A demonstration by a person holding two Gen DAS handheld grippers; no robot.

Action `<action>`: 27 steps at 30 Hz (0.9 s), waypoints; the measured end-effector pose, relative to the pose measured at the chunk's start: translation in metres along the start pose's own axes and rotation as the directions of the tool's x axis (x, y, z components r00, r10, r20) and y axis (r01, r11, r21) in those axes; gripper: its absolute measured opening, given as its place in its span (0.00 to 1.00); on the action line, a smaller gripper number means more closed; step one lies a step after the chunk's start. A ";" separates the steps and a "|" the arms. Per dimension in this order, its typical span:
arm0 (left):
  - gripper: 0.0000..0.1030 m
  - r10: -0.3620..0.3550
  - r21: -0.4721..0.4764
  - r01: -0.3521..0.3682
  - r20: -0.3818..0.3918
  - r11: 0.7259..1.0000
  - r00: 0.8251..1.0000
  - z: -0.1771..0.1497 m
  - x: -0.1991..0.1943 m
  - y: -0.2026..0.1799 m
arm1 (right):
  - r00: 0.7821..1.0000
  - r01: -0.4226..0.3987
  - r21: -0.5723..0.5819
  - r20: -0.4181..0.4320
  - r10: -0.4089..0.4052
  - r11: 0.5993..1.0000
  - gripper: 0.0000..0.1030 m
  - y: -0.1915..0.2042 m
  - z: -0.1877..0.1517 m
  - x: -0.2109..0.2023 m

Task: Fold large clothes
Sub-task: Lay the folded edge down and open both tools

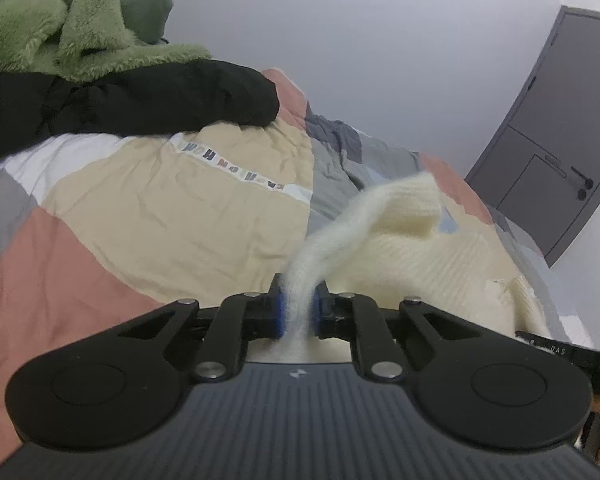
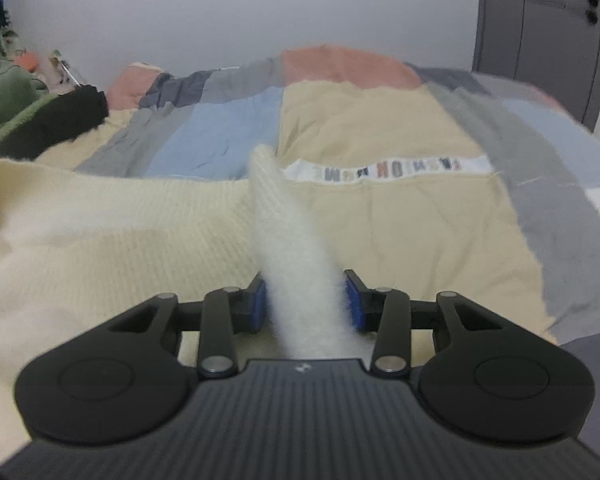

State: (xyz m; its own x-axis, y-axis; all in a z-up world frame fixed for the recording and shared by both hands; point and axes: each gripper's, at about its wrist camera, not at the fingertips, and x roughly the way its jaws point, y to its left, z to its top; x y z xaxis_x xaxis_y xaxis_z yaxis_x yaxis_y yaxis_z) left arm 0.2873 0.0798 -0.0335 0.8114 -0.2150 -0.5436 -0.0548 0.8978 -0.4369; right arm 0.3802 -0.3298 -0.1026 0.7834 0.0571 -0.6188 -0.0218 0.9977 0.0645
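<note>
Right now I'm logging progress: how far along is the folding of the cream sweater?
Early. Done: both grips are set, the left gripper and right gripper each shut on the cream sweater. In hand: its edges lifted off the patchwork quilt. Left: no finished fold shows; the green fleece and black garment lie unfolded.

We could not see the tips of the left hand-held gripper (image 1: 299, 307): the fuzzy edge of the cream sweater (image 1: 420, 248) pinched there covered the gap, and that raised strip was blurred. The right hand-held gripper (image 2: 306, 300) hid its pads the same way behind a blurred fold of the sweater (image 2: 120, 232). The sweater ran off the left edge in the right wrist view, so its full shape escaped us. The lettered strip on the quilt (image 2: 380, 216) was too soft to read. The green fleece (image 1: 40, 20) and black garment (image 1: 120, 100) were cut by the frame, and the door (image 1: 560, 128) was partly cropped.
</note>
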 end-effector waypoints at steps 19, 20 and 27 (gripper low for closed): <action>0.13 0.040 -0.045 -0.041 -0.019 0.998 0.999 -0.003 -0.001 0.008 | 0.999 -0.001 0.297 0.050 -0.014 0.955 0.14 -0.063 -0.009 0.008; 0.13 0.042 -0.052 -0.043 -0.028 0.998 0.999 -0.005 0.002 0.010 | 0.999 -0.006 0.303 0.033 -0.004 0.953 0.14 -0.063 -0.010 0.014; 0.14 0.050 -0.017 -0.051 -0.023 0.999 0.998 -0.007 0.001 0.005 | 0.999 0.005 0.267 0.037 -0.015 0.964 0.17 -0.052 -0.013 0.011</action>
State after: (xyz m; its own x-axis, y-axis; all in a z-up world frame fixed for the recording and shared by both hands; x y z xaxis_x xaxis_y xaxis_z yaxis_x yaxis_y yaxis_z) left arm 0.2840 0.0814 -0.0410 0.7942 -0.1780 -0.5810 -0.1058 0.9010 -0.4207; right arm 0.3815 -0.3803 -0.1226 0.8061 0.0406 -0.5904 0.1484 0.9519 0.2682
